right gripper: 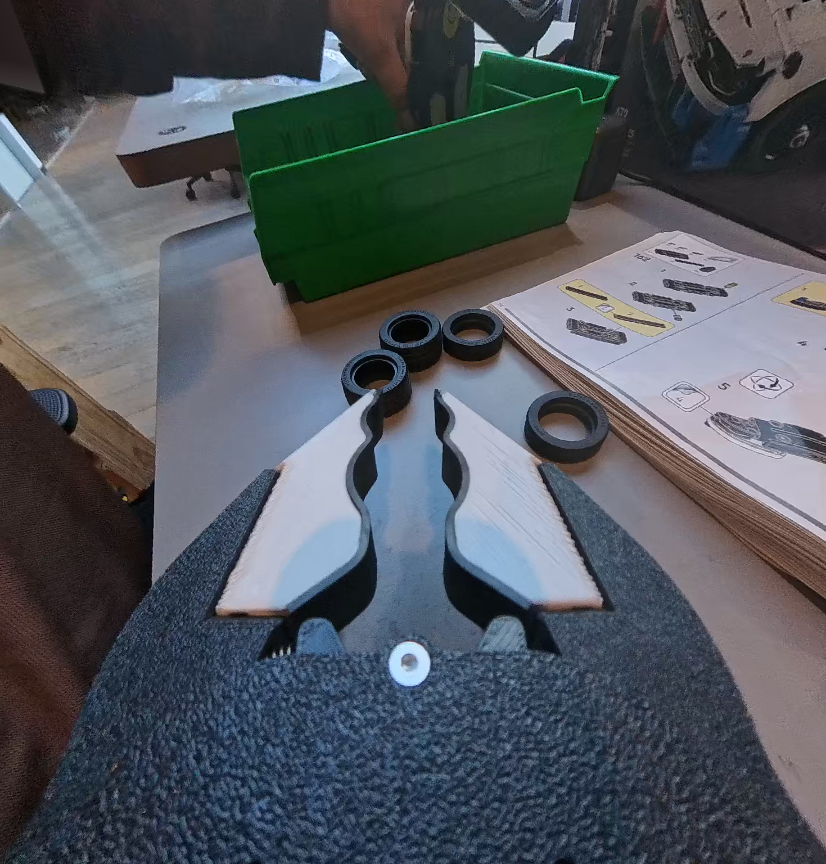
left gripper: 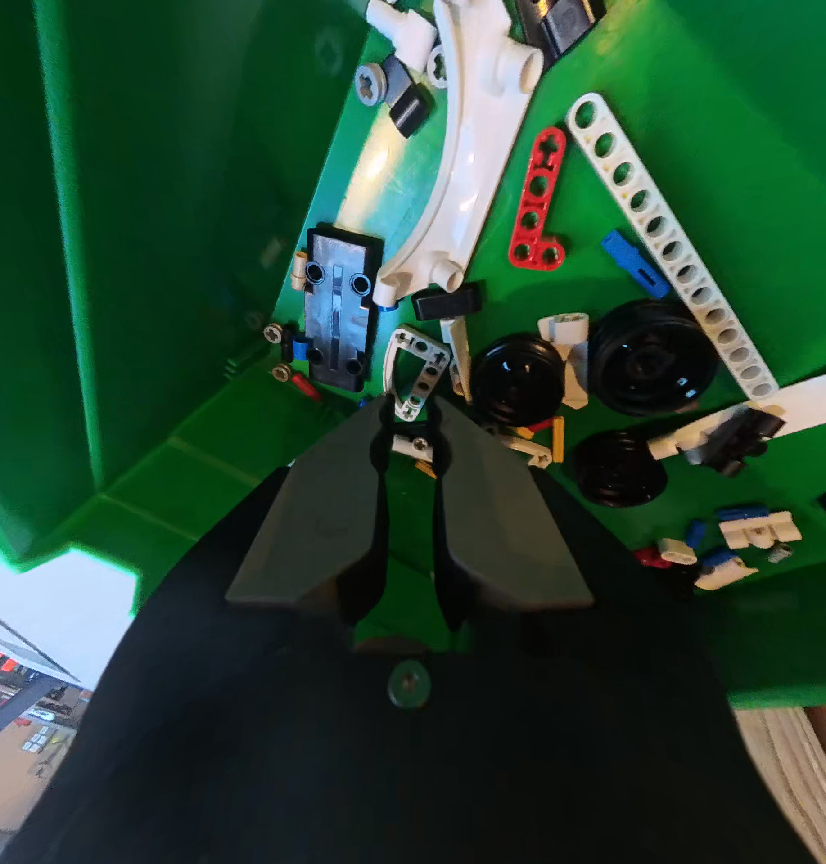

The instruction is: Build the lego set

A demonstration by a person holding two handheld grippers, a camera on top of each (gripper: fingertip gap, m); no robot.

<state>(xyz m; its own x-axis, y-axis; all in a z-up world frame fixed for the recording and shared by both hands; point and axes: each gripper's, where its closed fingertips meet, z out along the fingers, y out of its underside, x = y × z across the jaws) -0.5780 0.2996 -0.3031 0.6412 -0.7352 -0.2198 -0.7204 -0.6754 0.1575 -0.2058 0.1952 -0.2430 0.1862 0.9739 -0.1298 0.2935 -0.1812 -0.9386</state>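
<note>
- Reaching down into the green bin (left gripper: 121, 234), the left gripper (left gripper: 411, 421) is being held with its jaws narrowly parted around a small white connector (left gripper: 412, 444); whether the pads are actually pressing on it cannot be told.
- The connector is lying crosswise between the jaws, its long axis running from one finger to the other.
- Much of it is being hidden by the dark fingers, so its full shape is hard to make out.
- Just beyond the tips a grey open-frame piece (left gripper: 418, 369) is lying, pointing away from the gripper.
- A long white holed beam (left gripper: 668, 243) is slanting along the far side, beside a red angled beam (left gripper: 539, 201), and a curved white panel (left gripper: 471, 154) is being cut off by the top edge.
- Three black wheels (left gripper: 518, 378) are crowding the room to the right, while the bin wall is closing in on the left.
- The right gripper (right gripper: 408, 397) is being held spread and empty above the worktop (right gripper: 205, 336).
- Four black tyres (right gripper: 565, 428) are lying flat ahead of it, with bare surface between them.
- An open instruction booklet (right gripper: 682, 374) is being cut off at the right edge.
</note>
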